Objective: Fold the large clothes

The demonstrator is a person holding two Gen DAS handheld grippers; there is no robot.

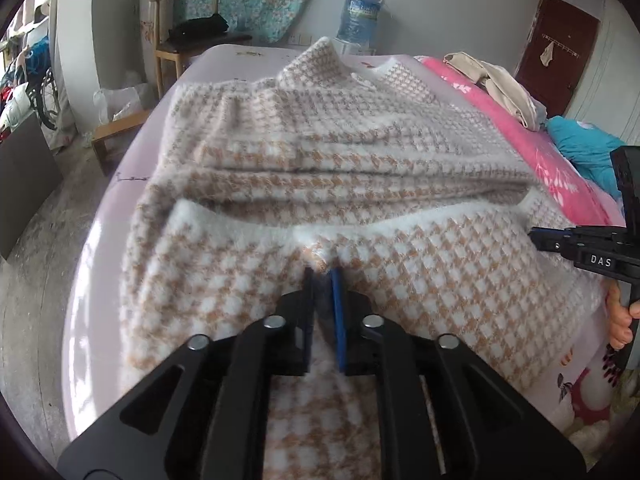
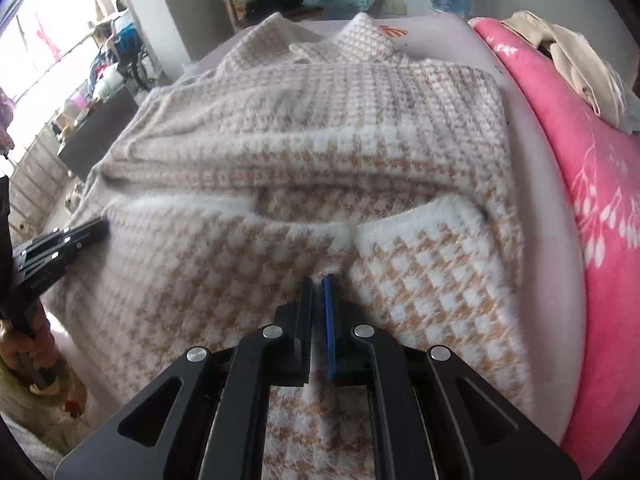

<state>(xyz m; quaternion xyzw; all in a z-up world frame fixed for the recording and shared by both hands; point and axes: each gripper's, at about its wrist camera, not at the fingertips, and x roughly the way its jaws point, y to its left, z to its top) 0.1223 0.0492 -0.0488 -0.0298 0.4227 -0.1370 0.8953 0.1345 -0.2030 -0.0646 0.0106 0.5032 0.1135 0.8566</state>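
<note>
While one fuzzy houndstooth garment (image 1: 320, 152), tan and white, lay spread across the pale lilac bed (image 1: 100, 248), two hand-held grippers worked its near hem. The left gripper (image 1: 322, 276) was clenched on a pinch of that white-edged hem, fabric bunched between its one black and one blue finger. The right gripper (image 2: 319, 282) was likewise clamped on a tuft of the hem, its two fingers nearly touching with fluff between them. Each gripper also showed in the other's camera: the right one at the right edge of the left view, marked "DAS", and the left one at the left edge of the right view. One hand (image 1: 622, 320) gripped the right tool's handle, and one hand (image 2: 34, 344) held the left tool's.

The garment's near edge was folded back over itself, so a band of brighter checks lay on top of a duller layer, with a shadowed crease running across between them. Two pointed corners of the garment stood up at the far end of the bed.

Beside the garment, one pink floral blanket (image 2: 592, 184) ran along the right side, with one beige piece of clothing (image 1: 492, 84) heaped on it and one blue cloth (image 1: 580, 144) nearby. Beyond the bed stood one wooden chair (image 1: 180, 32), one blue water jug (image 1: 360, 16) and one dark red door (image 1: 556, 48).
</note>
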